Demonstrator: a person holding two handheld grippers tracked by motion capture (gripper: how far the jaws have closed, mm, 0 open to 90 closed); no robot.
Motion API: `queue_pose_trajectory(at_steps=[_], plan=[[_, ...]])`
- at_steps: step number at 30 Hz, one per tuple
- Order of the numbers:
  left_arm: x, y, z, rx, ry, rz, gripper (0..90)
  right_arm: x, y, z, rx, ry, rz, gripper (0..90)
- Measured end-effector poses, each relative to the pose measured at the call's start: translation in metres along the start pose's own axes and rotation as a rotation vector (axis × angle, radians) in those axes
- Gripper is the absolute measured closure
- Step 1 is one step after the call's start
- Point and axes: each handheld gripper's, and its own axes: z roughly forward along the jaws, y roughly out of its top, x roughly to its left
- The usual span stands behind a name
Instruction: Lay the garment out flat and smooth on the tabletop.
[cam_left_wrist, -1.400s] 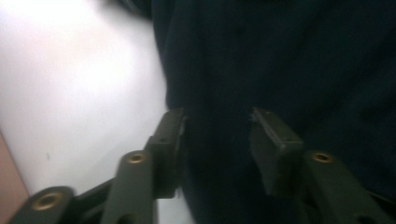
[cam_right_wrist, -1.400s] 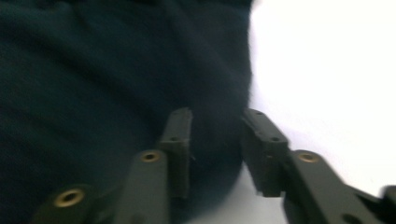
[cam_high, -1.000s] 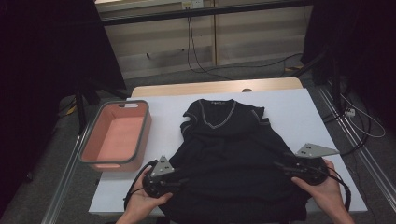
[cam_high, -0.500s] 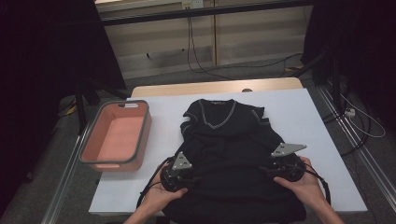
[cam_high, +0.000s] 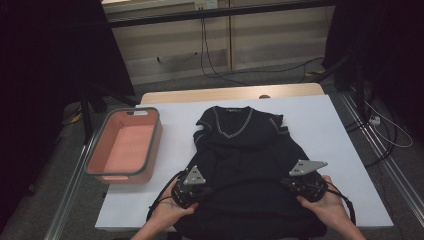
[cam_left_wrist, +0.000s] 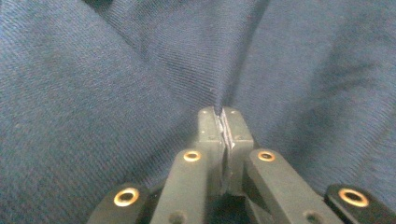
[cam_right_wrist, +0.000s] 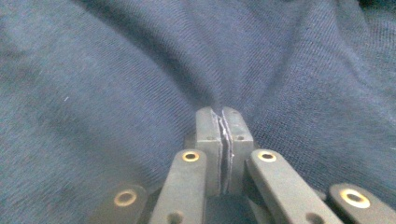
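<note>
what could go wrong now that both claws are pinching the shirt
The left claw and right claw each pinch only a small fold of the dark shirt, so the cloth may slip out when lifted. The hem hangs over the table's near edge, so a pull could drag the shirt off. An uneven lift could bunch it.

Each hand carries a black gripper, the left gripper (cam_high: 206, 189) and the right gripper (cam_high: 286, 183), and each is topped by a grey three-cornered plate dotted with small dark marks. A black cable trails from each body toward the near edge. In the gripper views the jaws are matte black bars with brass-ringed screw holes, ending in squared grey-black pads. The forearms are bare, no sleeves visible.
</note>
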Motion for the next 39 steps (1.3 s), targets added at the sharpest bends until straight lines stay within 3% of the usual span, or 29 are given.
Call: queue_pose_trajectory(at_steps=[6, 9, 23, 29, 31, 34, 36, 39], plan=[[-0.006, -0.009, -0.010, 0.005, -0.039, 0.000, 88.3, 0.016, -0.010, -0.011, 0.002, 0.032, -0.021, 87.8], [-0.009, -0.012, -0.013, 0.006, -0.038, 0.004, 88.3, 0.024, -0.012, -0.015, 0.011, 0.035, -0.041, 87.9], [-0.035, -0.032, -0.032, 0.018, -0.086, 0.027, 88.4, 0.059, -0.031, -0.035, 0.006, 0.116, -0.037, 87.8], [-0.042, -0.042, -0.041, 0.010, -0.111, 0.025, 88.3, 0.062, -0.032, -0.037, 0.012, 0.143, -0.046, 87.3], [-0.041, -0.041, -0.041, 0.004, -0.118, -0.008, 87.9, 0.062, -0.032, -0.036, 0.010, 0.140, -0.050, 86.1], [-0.039, -0.039, -0.040, -0.012, -0.110, -0.013, 84.9, 0.058, -0.031, -0.035, -0.003, 0.130, -0.043, 74.1], [-0.036, -0.038, -0.043, -0.023, -0.099, -0.015, 76.7, 0.055, -0.030, -0.034, -0.014, 0.115, -0.037, 64.0], [-0.028, -0.034, -0.046, -0.063, -0.040, -0.019, 61.0, 0.048, -0.028, -0.033, -0.040, 0.098, -0.011, 51.6]])
